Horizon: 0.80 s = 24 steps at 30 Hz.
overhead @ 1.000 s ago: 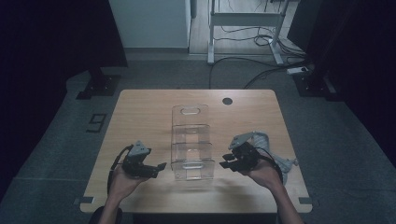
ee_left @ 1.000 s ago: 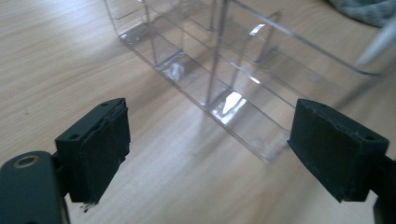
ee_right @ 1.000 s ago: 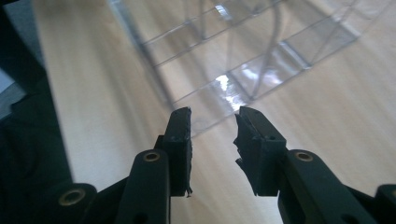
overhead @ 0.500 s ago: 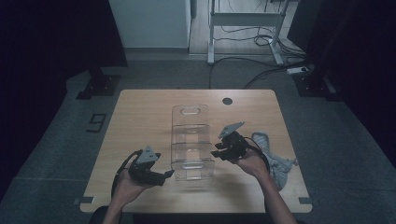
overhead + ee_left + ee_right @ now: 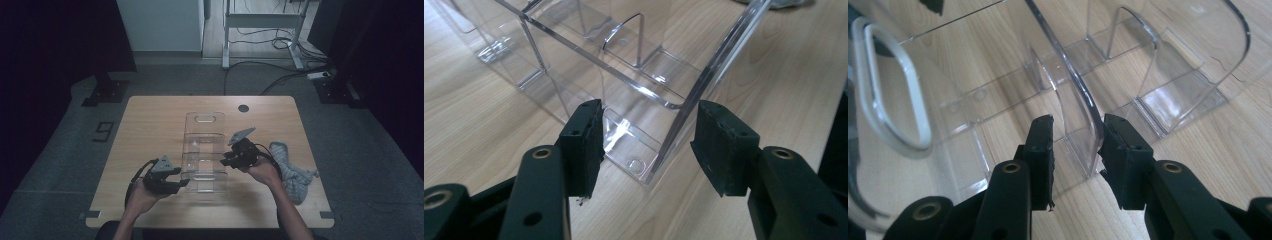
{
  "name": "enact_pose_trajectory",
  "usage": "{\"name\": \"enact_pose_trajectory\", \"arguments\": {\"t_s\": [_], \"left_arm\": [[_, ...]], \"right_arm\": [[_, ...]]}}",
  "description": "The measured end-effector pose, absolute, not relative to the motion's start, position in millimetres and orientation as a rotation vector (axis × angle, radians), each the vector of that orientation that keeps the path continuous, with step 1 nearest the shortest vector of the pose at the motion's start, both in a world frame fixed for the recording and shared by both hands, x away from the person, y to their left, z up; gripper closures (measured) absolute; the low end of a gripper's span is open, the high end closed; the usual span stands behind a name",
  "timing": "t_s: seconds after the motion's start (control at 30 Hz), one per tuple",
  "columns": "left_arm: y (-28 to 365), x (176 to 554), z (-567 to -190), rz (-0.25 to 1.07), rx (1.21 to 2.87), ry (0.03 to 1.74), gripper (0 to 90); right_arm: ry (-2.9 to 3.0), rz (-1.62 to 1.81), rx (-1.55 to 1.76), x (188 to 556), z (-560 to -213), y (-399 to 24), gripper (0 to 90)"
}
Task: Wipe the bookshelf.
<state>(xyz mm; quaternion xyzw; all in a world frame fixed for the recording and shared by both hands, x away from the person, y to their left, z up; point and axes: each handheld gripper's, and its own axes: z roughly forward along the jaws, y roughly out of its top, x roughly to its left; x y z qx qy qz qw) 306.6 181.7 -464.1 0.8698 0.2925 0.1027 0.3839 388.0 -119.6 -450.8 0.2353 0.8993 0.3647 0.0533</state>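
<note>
A clear plastic organiser bin (image 5: 204, 119) with dividers stands lengthwise in the middle of the wooden table (image 5: 150, 125). My left gripper (image 5: 182, 182) is at the bin's near left corner. In the left gripper view its jaws (image 5: 649, 145) straddle that corner of the bin (image 5: 639, 50); they have just been closing, and the right pad still stands off the wall. My right gripper (image 5: 225, 159) is at the bin's right side wall. Its jaws (image 5: 1075, 145) have just closed a little around the wall's curved rim (image 5: 1068, 75), with a gap at the left pad.
A crumpled grey cloth (image 5: 292, 172) lies on the table to the right of the bin, by my right forearm. A round cable hole (image 5: 243, 108) sits near the far edge. The bin's far end has a handle cutout (image 5: 893, 90).
Both hands have moved inward to the bin. The left gripper's jaws have narrowed around the near left corner. The right gripper came in from beside the cloth to the side wall.
</note>
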Motion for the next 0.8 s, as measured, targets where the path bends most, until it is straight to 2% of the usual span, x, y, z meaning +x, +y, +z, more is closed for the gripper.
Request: {"name": "enact_pose_trajectory", "arguments": {"t_s": [0.8], "left_arm": [[195.0, 319.5, -471.3, 0.264, 2.197, 0.828, 47.1]], "right_arm": [[2.788, 1.094, 0.663, 371.0, -450.5, -113.5, 69.0]]}}
